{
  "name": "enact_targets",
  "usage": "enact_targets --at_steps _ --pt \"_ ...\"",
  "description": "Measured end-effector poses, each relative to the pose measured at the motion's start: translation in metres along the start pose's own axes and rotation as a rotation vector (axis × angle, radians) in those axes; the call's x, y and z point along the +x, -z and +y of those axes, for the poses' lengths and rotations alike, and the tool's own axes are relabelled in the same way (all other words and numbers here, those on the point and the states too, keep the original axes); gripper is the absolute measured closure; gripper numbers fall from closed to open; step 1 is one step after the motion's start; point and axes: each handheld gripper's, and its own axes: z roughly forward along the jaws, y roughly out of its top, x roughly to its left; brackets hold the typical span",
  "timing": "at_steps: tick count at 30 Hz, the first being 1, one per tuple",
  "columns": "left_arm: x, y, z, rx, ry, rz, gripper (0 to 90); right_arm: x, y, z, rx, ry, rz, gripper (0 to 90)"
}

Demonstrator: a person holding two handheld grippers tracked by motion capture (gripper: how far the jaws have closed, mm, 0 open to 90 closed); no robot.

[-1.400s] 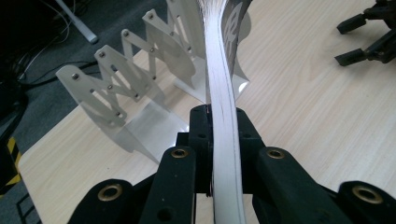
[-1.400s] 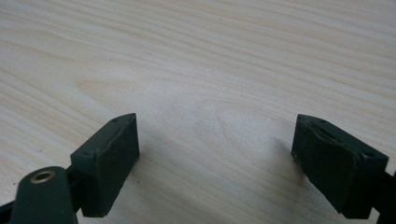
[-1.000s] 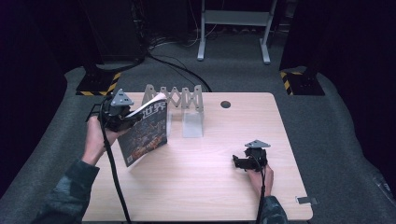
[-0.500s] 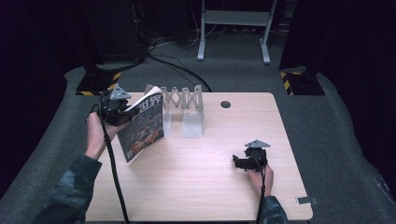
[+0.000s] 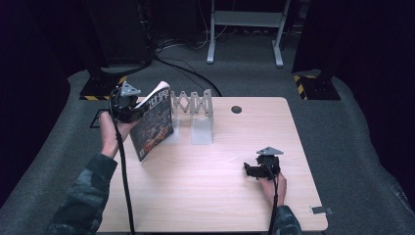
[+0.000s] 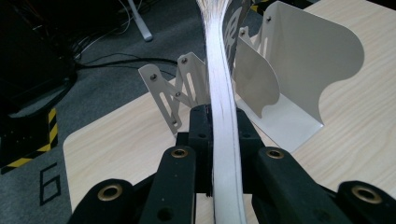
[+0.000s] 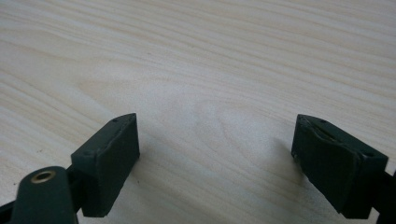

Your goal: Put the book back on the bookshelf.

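My left gripper [image 5: 131, 108] is shut on a magazine [image 5: 152, 127] with a dark printed cover, held upright over the table's left side. In the left gripper view the magazine's white page edges [image 6: 223, 116] run up between the two black jaws. Just right of it stands a white expanding file rack [image 5: 195, 105] with upright dividers [image 6: 303, 60]; the magazine's far edge is close to its left end. My right gripper [image 5: 250, 170] rests low at the table's right front, open, with bare wood between its fingers [image 7: 109, 163].
The light wooden table [image 5: 215, 196] has a round cable hole [image 5: 236, 109] at the back. Dark carpet with cables, yellow-black floor markers [image 5: 308, 83] and a white metal stand [image 5: 244, 19] lie beyond the far edge.
The left gripper has raised the magazine and carried it a little farther back toward the rack's left end, standing it more upright. The right gripper has stayed put.
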Motion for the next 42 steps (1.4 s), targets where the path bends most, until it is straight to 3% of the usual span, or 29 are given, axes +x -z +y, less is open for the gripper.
enact_targets --at_steps 26,31,42 --pt "0.008 -0.037 0.009 -0.065 0.119 0.073 82.4 0.0 0.0 0.0 0.0 0.0 0.001 14.6" --pt "0.009 -0.044 0.009 -0.082 0.157 0.088 82.4 0.0 0.0 0.0 0.0 -0.001 0.001 14.6" --pt "0.015 -0.054 0.007 -0.114 0.192 0.13 82.3 0.0 0.0 0.0 0.0 0.0 0.002 14.7"
